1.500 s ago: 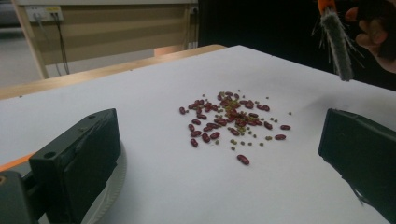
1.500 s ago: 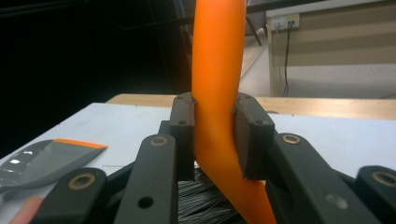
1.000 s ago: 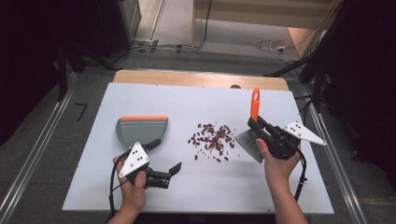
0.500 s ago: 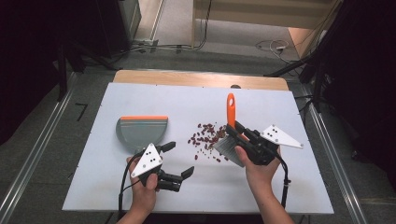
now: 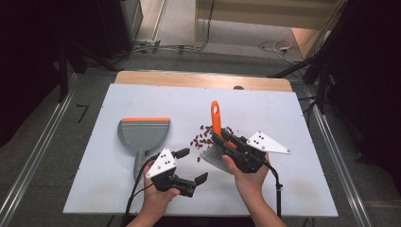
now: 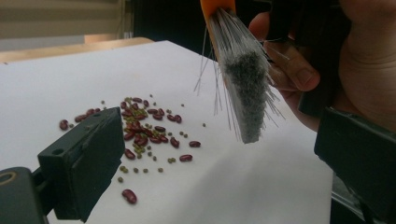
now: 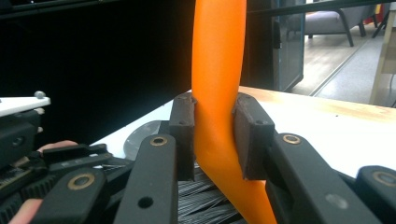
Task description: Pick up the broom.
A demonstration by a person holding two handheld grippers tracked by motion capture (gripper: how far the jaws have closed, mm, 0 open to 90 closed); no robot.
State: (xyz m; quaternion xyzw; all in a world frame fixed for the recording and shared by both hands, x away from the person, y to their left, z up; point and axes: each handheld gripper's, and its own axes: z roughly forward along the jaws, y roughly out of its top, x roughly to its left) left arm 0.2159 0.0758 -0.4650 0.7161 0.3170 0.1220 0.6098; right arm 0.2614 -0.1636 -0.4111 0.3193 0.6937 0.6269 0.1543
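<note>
The right gripper (image 5: pixel 226 144), clamped on the orange-handled brush (image 5: pixel 215 124), travels leftward from the table's right side until the grey bristles hang over the near right edge of the scattered beans (image 5: pixel 208 137). The brush handle tips from leaning right to nearly upright. The left gripper (image 5: pixel 191 165) shifts rightward along the near edge, away from the dustpan (image 5: pixel 142 132) and closer to the beans.

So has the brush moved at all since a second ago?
Yes. The brush has shifted left across the table, from right of the beans to over them, closer to the dustpan, clamped in the right claw.
</note>
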